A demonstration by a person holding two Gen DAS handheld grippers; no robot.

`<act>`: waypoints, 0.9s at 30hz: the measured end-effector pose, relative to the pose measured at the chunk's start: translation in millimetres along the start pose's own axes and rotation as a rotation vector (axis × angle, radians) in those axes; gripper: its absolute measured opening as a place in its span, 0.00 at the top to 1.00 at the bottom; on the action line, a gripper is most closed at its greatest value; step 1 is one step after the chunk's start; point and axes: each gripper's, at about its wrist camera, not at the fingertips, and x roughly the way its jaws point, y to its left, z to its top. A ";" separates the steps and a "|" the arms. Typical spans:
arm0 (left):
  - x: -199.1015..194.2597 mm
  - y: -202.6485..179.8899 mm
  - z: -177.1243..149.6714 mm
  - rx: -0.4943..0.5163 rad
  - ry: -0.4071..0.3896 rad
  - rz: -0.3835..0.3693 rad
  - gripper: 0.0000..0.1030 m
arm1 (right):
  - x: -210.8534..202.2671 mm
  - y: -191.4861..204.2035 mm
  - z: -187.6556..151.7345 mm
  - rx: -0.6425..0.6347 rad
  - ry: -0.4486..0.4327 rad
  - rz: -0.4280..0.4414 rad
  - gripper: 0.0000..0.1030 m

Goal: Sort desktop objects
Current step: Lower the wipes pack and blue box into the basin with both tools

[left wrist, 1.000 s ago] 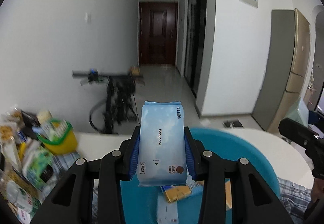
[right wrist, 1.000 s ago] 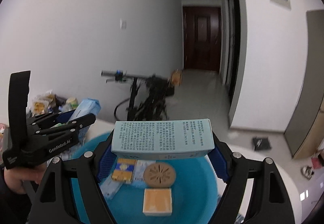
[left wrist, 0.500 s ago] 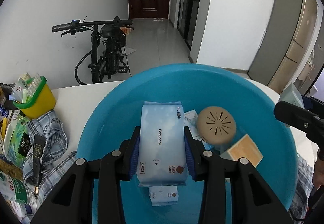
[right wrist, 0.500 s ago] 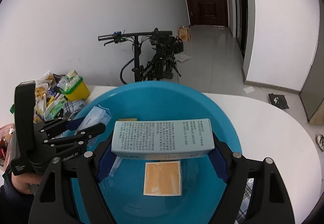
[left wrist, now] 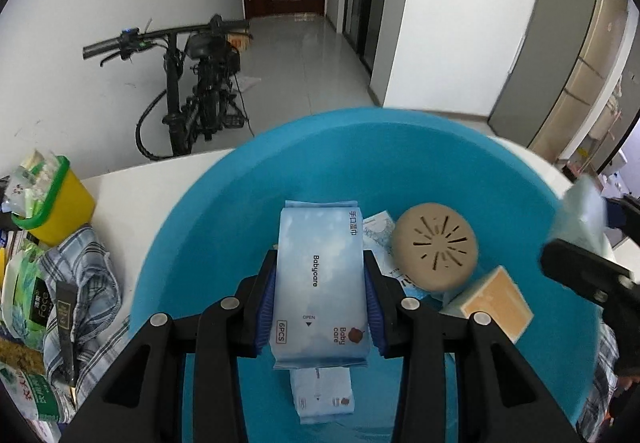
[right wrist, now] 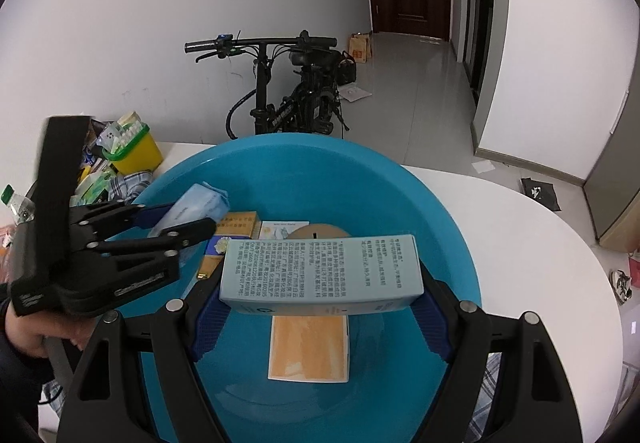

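1. Left wrist view: the left gripper (left wrist: pixel 320 291) hangs over a blue basin (left wrist: pixel 224 203), its fingers (left wrist: pixel 267 307) clamped on the long sides of a pale-blue wipes pack (left wrist: pixel 320 283). On the basin floor, a smaller wipes pack (left wrist: pixel 324 395) lies under it at 6 o'clock, a round tan vented disc (left wrist: pixel 434 247) at 2 o'clock, an orange-faced box (left wrist: pixel 494 309) at 3 o'clock. The left half of the basin floor is bare. The right gripper's (left wrist: pixel 592 239) black frame crowds the basin rim at 3 o'clock. On the white desk (left wrist: pixel 152 179) at 9 o'clock: a yellow bin (left wrist: pixel 60 207), a plaid cloth (left wrist: pixel 84 283) and stacked packets. A black bicycle (left wrist: pixel 192 91) stands at the wall at 11 o'clock.

2. Right wrist view: the right gripper (right wrist: pixel 320 295) holds a light-blue printed carton (right wrist: pixel 320 271) crosswise between its fingers (right wrist: pixel 208 319), above the orange-faced box (right wrist: pixel 308 347) at 6 o'clock. The left gripper (right wrist: pixel 176 223), in a person's hand (right wrist: pixel 36 331), reaches in over the rim at 9 o'clock with the wipes pack (right wrist: pixel 200 203). A yellow carton (right wrist: pixel 236 227) lies beyond. Bare desk (right wrist: pixel 540 263) spreads at 3 o'clock.
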 end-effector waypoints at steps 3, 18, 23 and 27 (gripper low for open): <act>12.6 -0.6 4.3 -0.031 0.049 -0.054 0.60 | 0.1 -1.8 -1.1 -0.008 -0.001 -0.021 0.23; 52.9 -21.8 26.1 -0.029 0.144 -0.037 0.60 | 27.5 -13.2 -3.0 -0.002 0.112 -0.021 0.23; 58.6 -20.3 23.0 -0.041 0.156 -0.043 0.54 | 32.7 -13.3 -2.3 -0.013 0.125 -0.041 0.23; 47.9 -11.7 23.6 -0.074 0.114 -0.051 0.38 | 40.2 -8.2 0.9 -0.033 0.137 -0.055 0.23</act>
